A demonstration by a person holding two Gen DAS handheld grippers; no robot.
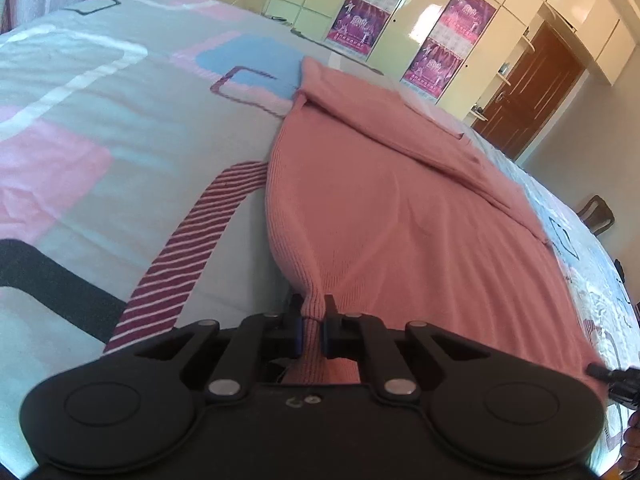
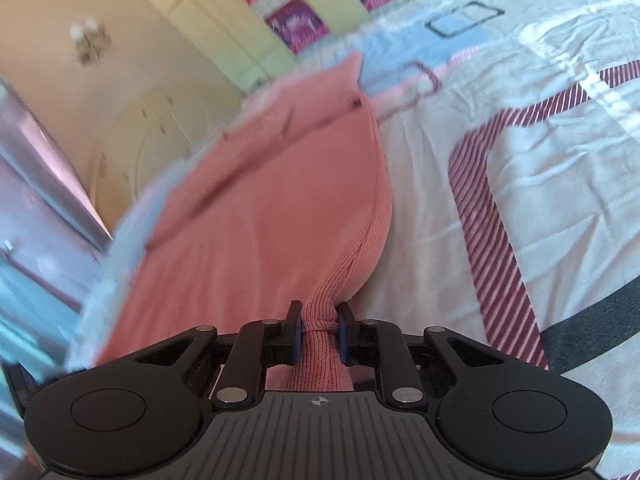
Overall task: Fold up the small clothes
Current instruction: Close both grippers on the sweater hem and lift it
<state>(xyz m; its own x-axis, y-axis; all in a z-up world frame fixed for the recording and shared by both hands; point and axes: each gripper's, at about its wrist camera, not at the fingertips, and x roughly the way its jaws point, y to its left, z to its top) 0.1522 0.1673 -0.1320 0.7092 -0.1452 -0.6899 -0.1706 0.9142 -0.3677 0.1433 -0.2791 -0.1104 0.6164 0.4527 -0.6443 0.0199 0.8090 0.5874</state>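
My left gripper and right gripper each pinch a bunched near corner of the pink knit garment, which lies flat on the patterned bedsheet; beyond it stand postered wardrobes.

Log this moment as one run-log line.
stage: corners gripped | left gripper: shut on pink knit garment | right gripper: shut on same garment | surface: patterned bedsheet | fold: not yet made
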